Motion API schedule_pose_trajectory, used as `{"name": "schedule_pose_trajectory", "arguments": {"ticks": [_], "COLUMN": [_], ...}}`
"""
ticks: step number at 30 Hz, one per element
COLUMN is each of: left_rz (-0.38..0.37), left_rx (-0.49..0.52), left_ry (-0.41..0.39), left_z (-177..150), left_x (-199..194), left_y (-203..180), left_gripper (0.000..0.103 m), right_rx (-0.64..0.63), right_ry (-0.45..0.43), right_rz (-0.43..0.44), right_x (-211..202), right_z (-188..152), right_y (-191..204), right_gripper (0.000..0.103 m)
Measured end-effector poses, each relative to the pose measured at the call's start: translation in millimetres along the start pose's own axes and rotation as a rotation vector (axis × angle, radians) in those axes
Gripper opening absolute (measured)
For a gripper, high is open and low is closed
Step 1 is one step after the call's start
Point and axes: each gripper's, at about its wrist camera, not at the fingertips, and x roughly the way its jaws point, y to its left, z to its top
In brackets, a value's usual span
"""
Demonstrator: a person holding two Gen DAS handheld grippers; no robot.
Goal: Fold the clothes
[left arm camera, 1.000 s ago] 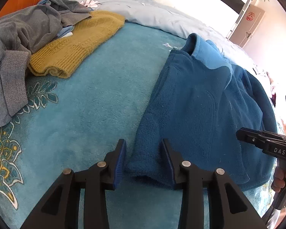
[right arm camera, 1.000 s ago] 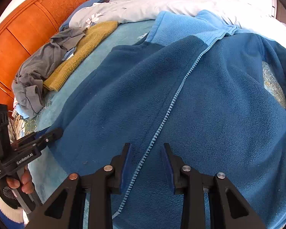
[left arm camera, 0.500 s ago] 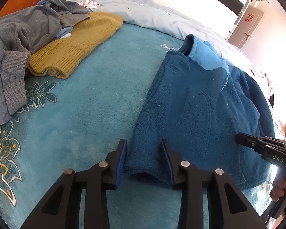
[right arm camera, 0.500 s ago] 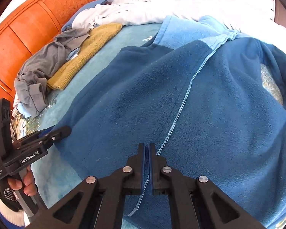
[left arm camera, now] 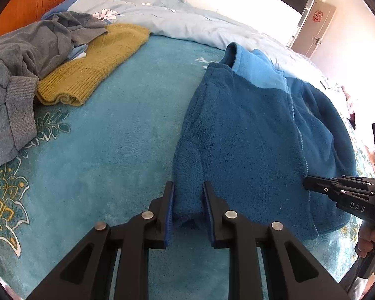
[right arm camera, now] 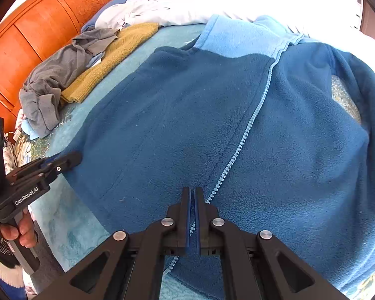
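Dark blue fleece jacket point(right arm camera: 187, 115) with light blue collar and zipper lies spread on the teal patterned bed cover point(left arm camera: 117, 150), hem toward the near bed edge. Left gripper point(left arm camera: 187, 195): jaws have just been closing, now narrow around the jacket's left hem corner, pads against the fleece. Right gripper point(right arm camera: 192, 200): jaws pinched together on the hem just beside the zipper. Open cover lies between the jacket's left edge and a mustard knitted sweater point(left arm camera: 95, 67) with a crumpled grey garment point(left arm camera: 25, 57) partly over it. Pale floral duvet point(left arm camera: 187, 22) bunched beyond the collar.
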Motion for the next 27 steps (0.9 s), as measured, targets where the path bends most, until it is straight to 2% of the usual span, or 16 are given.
{"name": "schedule_pose_trajectory", "arguments": {"ticks": [4,5,9,13,15,18,19,20,21,23,27], "left_rz": [-0.001,0.005,0.029,0.055,0.066,0.096,0.107,0.114,0.122,0.139,0.176], "left_rx": [-0.019,-0.023,-0.051,-0.058,-0.054,-0.055,-0.059,-0.064,-0.068,-0.075,-0.063], "left_ry": [-0.016,-0.023,-0.039,-0.046,-0.050,-0.049,-0.051,-0.056,-0.061,-0.072,-0.113], "left_z": [-1,-2,-7,-17,-18,-15,-14,-13,-13,-12,-12], "left_x": [-5,-6,-11,-14,-14,-17,-20,-23,-26,-33,-47], "left_y": [2,1,0,-5,-7,-8,-9,-9,-10,-11,-22], "left_gripper": [0.022,0.021,0.018,0.018,0.019,0.032,0.041,0.046,0.048,0.054,0.061], "right_rx": [-0.016,-0.010,0.011,0.033,0.072,0.169,0.201,0.232,0.253,0.284,0.318], "right_ry": [-0.007,-0.019,-0.090,-0.158,-0.180,-0.182,-0.180,-0.177,-0.165,-0.144,-0.074], "right_rz": [0.002,0.008,0.021,-0.045,-0.103,-0.204,-0.245,-0.285,-0.320,-0.389,-0.455], "right_x": [-3,-7,-32,-65,-81,-98,-105,-111,-116,-125,-129], "right_z": [2,1,-1,-6,-12,-22,-26,-30,-35,-44,-67], "right_y": [4,3,-6,-37,-65,-117,-135,-152,-170,-205,-260], "right_gripper": [0.004,0.007,0.006,0.006,0.006,0.006,0.007,0.014,0.027,0.037,0.038]}}
